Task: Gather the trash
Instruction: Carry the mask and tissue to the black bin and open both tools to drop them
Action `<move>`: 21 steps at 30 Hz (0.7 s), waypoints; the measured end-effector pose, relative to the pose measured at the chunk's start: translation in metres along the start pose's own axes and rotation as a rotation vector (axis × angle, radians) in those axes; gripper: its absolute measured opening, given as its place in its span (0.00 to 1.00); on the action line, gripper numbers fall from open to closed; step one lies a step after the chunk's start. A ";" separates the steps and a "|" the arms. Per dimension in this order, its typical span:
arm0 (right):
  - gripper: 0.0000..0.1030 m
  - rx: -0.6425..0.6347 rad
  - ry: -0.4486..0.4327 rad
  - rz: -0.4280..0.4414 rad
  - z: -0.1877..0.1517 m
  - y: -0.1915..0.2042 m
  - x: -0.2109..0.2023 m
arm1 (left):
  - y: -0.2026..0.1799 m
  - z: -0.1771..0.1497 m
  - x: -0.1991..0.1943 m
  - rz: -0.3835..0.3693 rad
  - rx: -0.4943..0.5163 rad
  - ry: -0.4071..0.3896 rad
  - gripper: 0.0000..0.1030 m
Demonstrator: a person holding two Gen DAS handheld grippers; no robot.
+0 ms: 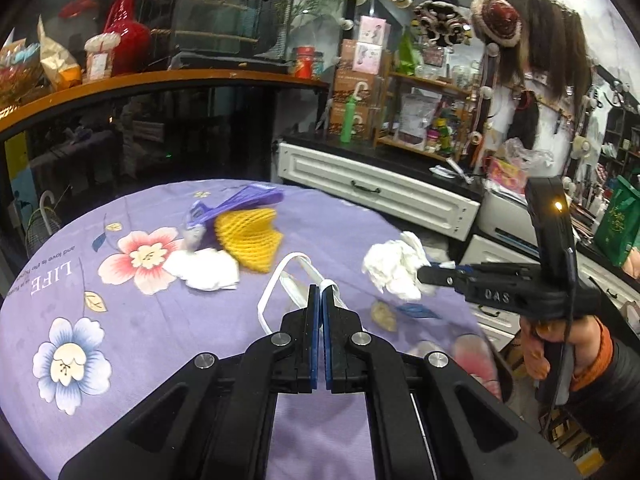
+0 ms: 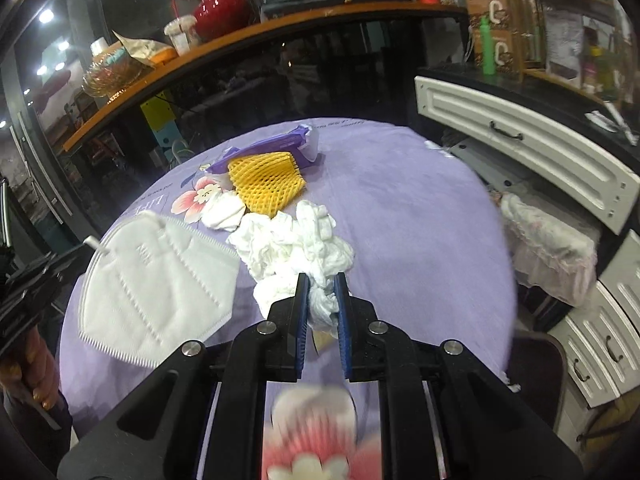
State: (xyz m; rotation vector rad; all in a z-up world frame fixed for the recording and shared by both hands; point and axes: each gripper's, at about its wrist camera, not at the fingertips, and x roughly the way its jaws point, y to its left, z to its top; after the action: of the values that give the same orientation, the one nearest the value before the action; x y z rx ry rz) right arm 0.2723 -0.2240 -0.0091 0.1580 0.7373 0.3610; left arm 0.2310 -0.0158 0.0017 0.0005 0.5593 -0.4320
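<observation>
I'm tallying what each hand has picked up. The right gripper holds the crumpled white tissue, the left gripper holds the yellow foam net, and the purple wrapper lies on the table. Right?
Not quite. The left gripper is shut on the white face mask's ear loop, as both wrist views show. The yellow foam net lies on the table beside the purple wrapper. The right gripper does hold the crumpled white tissue.

"LIFE" — printed on the purple tablecloth point(image 1: 168, 320); "DAS" — on the right gripper point(image 1: 430, 276).

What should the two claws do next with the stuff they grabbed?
Probably carry both catches off the table to wherever the trash goes; no bin shows here. The right claw is shut on the crumpled tissue, the left claw is shut on the white face mask by its strap. The yellow foam net still lies on the purple tablecloth for later.
</observation>
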 end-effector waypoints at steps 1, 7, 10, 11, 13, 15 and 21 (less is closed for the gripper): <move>0.13 -0.002 -0.009 -0.009 -0.006 -0.002 -0.010 | -0.007 0.000 -0.002 -0.011 0.005 -0.003 0.03; 0.13 0.029 -0.052 -0.064 -0.041 -0.021 -0.063 | -0.053 -0.002 -0.005 -0.082 0.039 -0.014 0.03; 0.13 0.045 -0.061 -0.101 -0.058 -0.033 -0.081 | -0.077 -0.005 -0.002 -0.124 0.054 -0.010 0.03; 0.13 0.056 -0.065 -0.116 -0.065 -0.039 -0.089 | -0.084 -0.005 -0.001 -0.135 0.058 -0.008 0.03; 0.13 0.077 -0.067 -0.138 -0.077 -0.049 -0.100 | -0.100 -0.007 0.003 -0.162 0.073 -0.004 0.03; 0.13 0.108 -0.069 -0.168 -0.090 -0.063 -0.111 | -0.116 -0.009 0.007 -0.187 0.087 0.001 0.03; 0.13 0.202 -0.048 -0.232 -0.127 -0.104 -0.126 | -0.158 -0.018 0.020 -0.233 0.132 0.023 0.03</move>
State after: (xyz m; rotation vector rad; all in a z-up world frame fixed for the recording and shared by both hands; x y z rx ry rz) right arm 0.1275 -0.3654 -0.0507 0.2678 0.7352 0.0615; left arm 0.1746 -0.1656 -0.0055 0.0675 0.5551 -0.6958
